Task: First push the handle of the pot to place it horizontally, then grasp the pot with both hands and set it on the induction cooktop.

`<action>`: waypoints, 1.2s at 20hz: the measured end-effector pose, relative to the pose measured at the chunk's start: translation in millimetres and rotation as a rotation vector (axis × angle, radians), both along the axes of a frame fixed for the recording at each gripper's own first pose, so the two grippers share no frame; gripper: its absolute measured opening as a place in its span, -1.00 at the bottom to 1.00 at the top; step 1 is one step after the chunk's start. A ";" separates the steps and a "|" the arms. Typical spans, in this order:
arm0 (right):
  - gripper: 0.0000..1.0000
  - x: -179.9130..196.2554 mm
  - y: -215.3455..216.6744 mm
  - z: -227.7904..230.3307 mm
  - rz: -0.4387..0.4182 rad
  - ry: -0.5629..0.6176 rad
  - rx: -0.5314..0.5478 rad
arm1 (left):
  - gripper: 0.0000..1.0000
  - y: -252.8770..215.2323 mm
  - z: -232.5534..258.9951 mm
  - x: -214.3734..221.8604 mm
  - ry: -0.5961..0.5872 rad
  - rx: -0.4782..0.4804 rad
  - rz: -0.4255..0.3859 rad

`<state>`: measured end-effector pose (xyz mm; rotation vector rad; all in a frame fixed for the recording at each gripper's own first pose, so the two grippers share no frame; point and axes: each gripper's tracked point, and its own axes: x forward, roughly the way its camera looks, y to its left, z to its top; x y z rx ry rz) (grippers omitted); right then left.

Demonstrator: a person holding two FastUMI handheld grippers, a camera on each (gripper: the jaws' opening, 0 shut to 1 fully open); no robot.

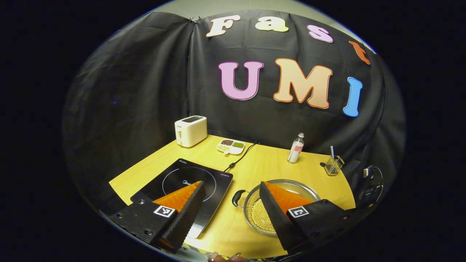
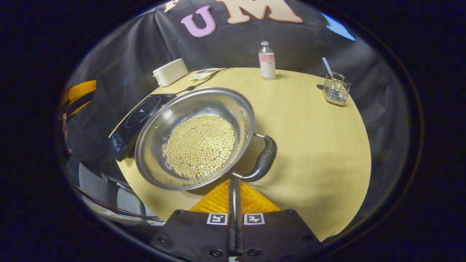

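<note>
Resting on the surface just right of the induction cooktop (image 1: 187, 181), the pot (image 2: 196, 138) holds loose beans; right gripper (image 2: 235, 183) jaws closed beside its handle (image 2: 263, 158), left gripper (image 1: 233, 196) jaws open; a hard shove could scatter beans

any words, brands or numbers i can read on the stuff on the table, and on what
No text here can be read.
Induction cooktop: small pale print at its centre and corners, too blurred to read.
Bottle: label print too small to read.
</note>
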<state>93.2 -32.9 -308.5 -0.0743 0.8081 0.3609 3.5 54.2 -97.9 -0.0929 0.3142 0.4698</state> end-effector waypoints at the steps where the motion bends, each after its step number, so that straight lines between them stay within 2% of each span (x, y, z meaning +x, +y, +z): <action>1: -0.95 1.4 -1.6 0.5 -0.003 0.002 -0.001 | 0.94 -0.3 -0.1 0.2 0.002 -0.001 0.000; 16: -0.94 8.0 -8.7 5.6 -0.021 0.001 -0.011 | 0.94 -0.9 -8.6 3.2 0.016 -0.029 -0.020; 19: -0.94 8.1 -18.0 18.8 -0.086 -0.022 -0.010 | 0.94 -3.2 -19.9 12.7 0.032 -0.053 -0.067; 20: -1.00 6.7 -19.2 25.4 -0.114 -0.024 0.008 | 0.94 -3.8 -23.7 17.5 0.039 -0.065 -0.089; 24: -1.00 8.9 -25.7 46.1 -0.231 -0.068 0.022 | 0.94 -3.6 -47.0 39.2 0.091 -0.108 -0.212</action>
